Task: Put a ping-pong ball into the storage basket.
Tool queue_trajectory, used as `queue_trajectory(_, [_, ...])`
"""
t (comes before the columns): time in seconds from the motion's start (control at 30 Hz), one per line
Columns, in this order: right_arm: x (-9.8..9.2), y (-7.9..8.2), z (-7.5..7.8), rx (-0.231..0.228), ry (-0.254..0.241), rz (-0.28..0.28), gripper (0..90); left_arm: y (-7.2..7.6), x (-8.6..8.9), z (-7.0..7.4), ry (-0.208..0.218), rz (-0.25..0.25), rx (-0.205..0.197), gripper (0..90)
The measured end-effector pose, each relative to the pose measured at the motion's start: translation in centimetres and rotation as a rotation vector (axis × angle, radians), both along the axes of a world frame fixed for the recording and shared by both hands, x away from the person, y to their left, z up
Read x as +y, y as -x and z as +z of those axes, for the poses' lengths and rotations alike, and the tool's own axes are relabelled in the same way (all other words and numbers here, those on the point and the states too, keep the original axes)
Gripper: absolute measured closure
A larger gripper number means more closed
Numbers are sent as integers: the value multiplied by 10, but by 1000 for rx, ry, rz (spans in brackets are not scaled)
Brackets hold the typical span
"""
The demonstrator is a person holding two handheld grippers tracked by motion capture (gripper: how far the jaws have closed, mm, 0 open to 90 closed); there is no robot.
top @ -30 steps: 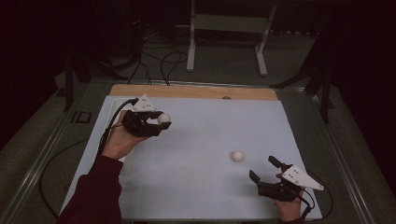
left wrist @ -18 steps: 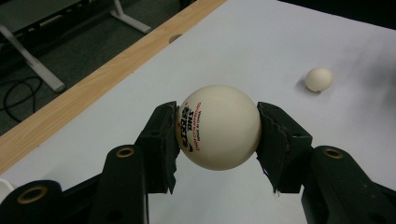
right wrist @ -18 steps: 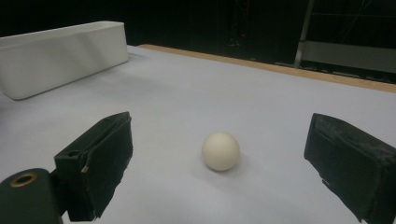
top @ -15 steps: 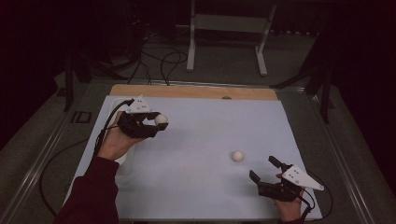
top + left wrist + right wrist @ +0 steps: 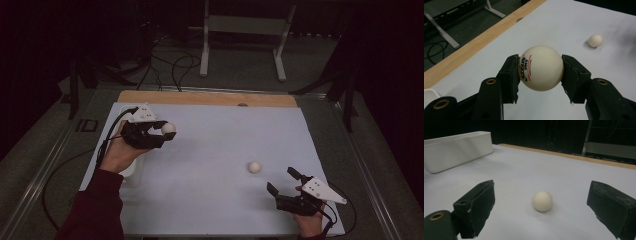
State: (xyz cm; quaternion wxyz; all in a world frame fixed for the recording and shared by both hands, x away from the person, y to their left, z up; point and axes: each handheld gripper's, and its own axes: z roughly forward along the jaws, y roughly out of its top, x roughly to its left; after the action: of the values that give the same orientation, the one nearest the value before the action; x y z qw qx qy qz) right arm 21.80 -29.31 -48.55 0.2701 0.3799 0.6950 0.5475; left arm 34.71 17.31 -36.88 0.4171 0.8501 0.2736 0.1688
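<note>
My left gripper (image 5: 165, 132) is shut on a white table-tennis ball (image 5: 168, 128) and holds it above the left side of the pale sheet (image 5: 215, 135). In the left gripper view the printed ball (image 5: 541, 68) is pressed between both black pads (image 5: 510, 75). A second, plain white ball (image 5: 254, 167) lies loose on the sheet at the right of centre (image 5: 595, 40). My right gripper (image 5: 281, 180) rests near the front right corner, open and empty. In its own view that ball (image 5: 542, 200) lies a little ahead of the wide-apart pads (image 5: 480, 203), touching neither.
A white oblong bin (image 5: 456, 150) stands on the left side of the sheet, partly under my left hand (image 5: 134, 170). A wooden strip (image 5: 210, 98) borders the sheet's far edge. Cables and a metal stand (image 5: 240, 30) lie on the floor beyond.
My left gripper has drifted slightly to the left with the ball still in it. The right gripper and the loose ball have stayed put.
</note>
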Motion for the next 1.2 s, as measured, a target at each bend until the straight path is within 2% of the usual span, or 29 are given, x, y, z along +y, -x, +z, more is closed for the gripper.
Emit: queue_trajectory(1.2, [1, 0, 0, 1, -2, 3, 74, 9, 24, -2, 9, 21, -2, 513])
